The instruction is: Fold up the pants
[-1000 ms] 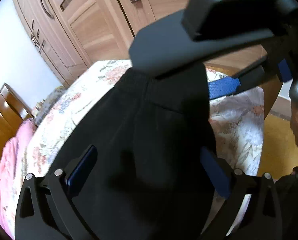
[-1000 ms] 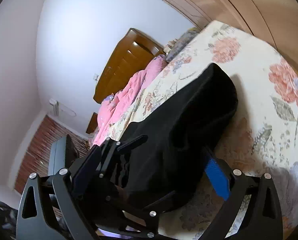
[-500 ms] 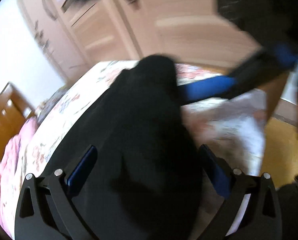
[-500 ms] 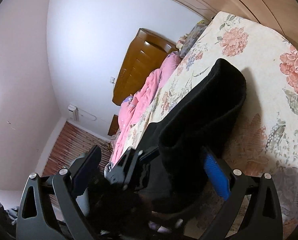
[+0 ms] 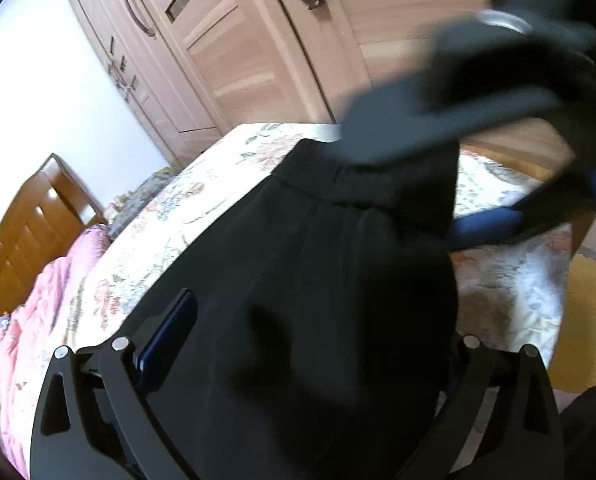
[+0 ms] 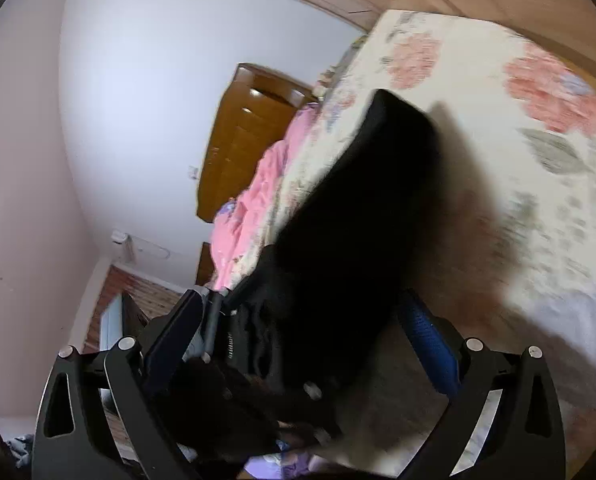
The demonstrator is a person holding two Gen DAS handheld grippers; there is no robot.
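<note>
Both tongs are spread wide with the black pants between their fingers: we see the left tongs straddling the dark fabric, and the right tongs doing the same from the other side, though whether either pair is pressing on the cloth we cannot tell. We see the black pants lying on the bed with the floral bedspread, their elastic waistband at the far end in the left wrist view. In that view the right tongs reach in from the upper right, blurred, near the waistband corner. Beyond the pants lie a pink quilt and a wooden headboard, with a wardrobe along the bed's far side.
</note>
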